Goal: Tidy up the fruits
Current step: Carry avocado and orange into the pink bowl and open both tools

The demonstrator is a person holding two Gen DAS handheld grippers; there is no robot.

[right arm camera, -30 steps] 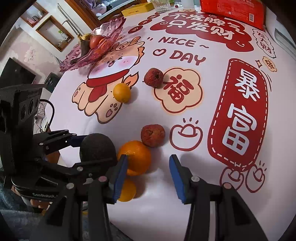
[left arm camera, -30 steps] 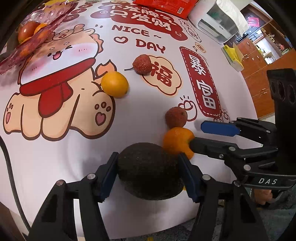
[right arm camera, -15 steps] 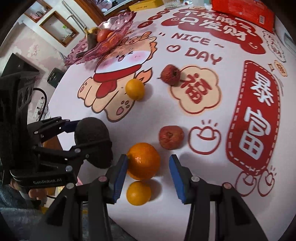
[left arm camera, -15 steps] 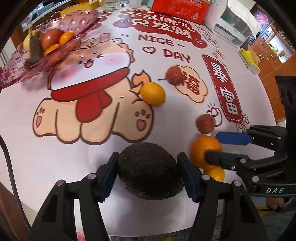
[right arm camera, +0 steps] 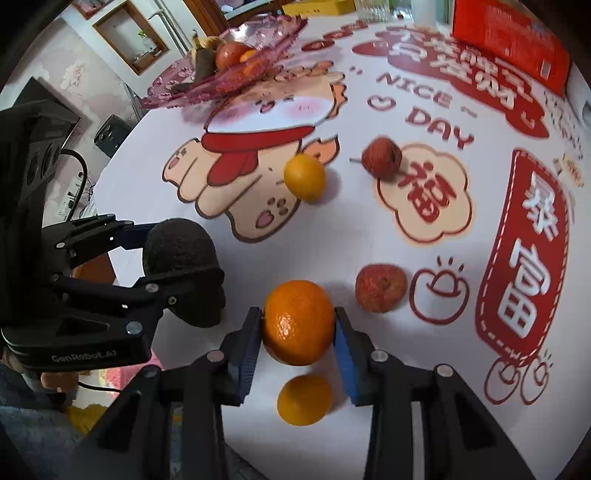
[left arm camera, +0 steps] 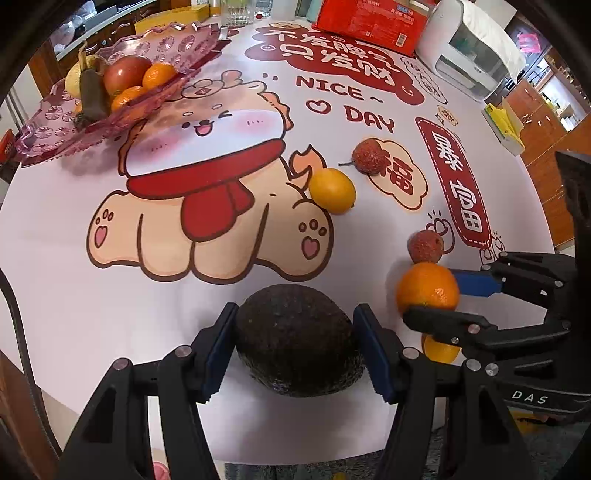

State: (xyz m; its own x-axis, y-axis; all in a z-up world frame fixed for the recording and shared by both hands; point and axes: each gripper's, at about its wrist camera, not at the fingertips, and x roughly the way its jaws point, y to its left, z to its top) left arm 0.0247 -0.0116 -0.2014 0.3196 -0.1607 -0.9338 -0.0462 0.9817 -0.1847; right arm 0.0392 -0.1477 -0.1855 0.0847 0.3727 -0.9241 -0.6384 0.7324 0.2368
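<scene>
My left gripper (left arm camera: 295,314) is shut on a dark, rough avocado (left arm camera: 295,343), held just above the printed tablecloth near the front edge. To its right, my right gripper (right arm camera: 297,317) is closing its jaws and the blue pads touch both sides of an orange (right arm camera: 299,321). A smaller orange (right arm camera: 304,398) lies just in front of it. Two lychees (right arm camera: 380,288) (right arm camera: 382,157) and a yellow citrus (right arm camera: 304,177) lie further out. The pink fruit tray (left arm camera: 184,40) at the far left holds several fruits.
A red box (left arm camera: 373,18) and a white appliance (left arm camera: 469,55) stand at the table's far side, with a yellow packet (left arm camera: 504,125) at the right edge. A black cable (left arm camera: 14,325) hangs off the left. The table's front edge is right under both grippers.
My right gripper slid over the orange and its jaws narrowed onto it. My left gripper carried the avocado leftward, and its view tilted up so the tray shows more.
</scene>
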